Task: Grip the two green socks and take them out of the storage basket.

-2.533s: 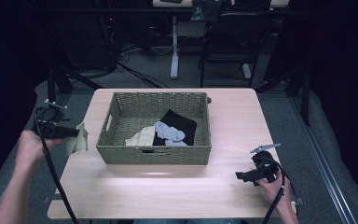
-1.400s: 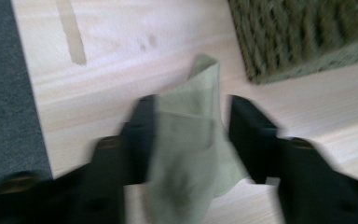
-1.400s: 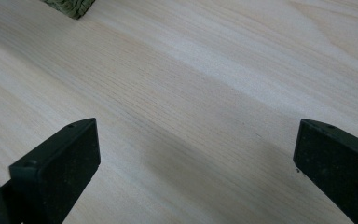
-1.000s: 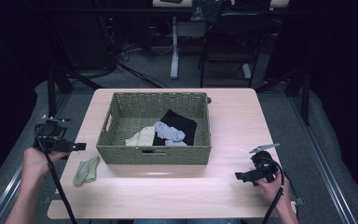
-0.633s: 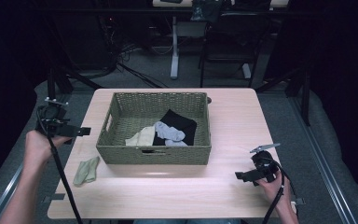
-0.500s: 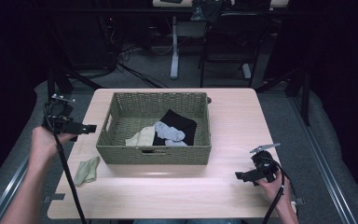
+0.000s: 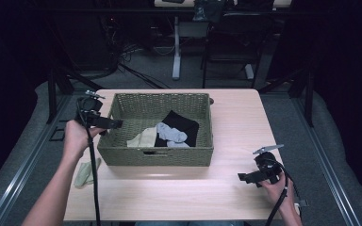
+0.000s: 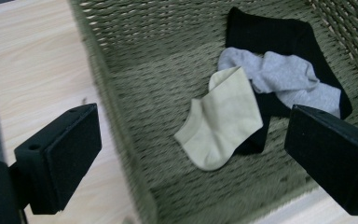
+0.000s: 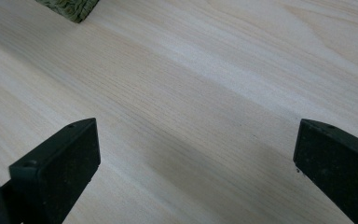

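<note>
A: High view first: the left hand-held gripper (image 7: 111,123) sits at the left rim of the woven basket (image 7: 122,157), left of centre in the frame, with its jaws pointing right over the rim. Are they holding anything?

B: No. In the left gripper view the two black jaws stand wide apart at the lower corners, and they have just been opening, with nothing between them. Past them lies the basket floor with a pale yellow sock (image 8: 221,119) near the middle of the frame.

A: And the other socks?

B: A grey sock (image 8: 284,77) lies up and to the right of the yellow one, touching its upper tip, and both lie partly on a black sock (image 8: 270,32) that runs toward the upper right. In the high view the same three lie in the right half of the basket, the yellow one (image 7: 143,138) leftmost.

A: There is one more sock outside the basket (easy to miss).

B: Yes, an olive-green sock (image 7: 86,172) lies flat on the bench (image 7: 235,117) at the lower left, near the bench edge, apart from the basket's front corner and partly crossed by the left forearm and the gripper's cable.

A: The right side?

B: The right hand-held gripper (image 7: 245,178) is held at the lower right of the high view, well apart from the basket. In the right gripper view its jaws stand wide apart over bare wood, nothing between them, with a basket corner (image 9: 70,9) at the upper left.
</note>
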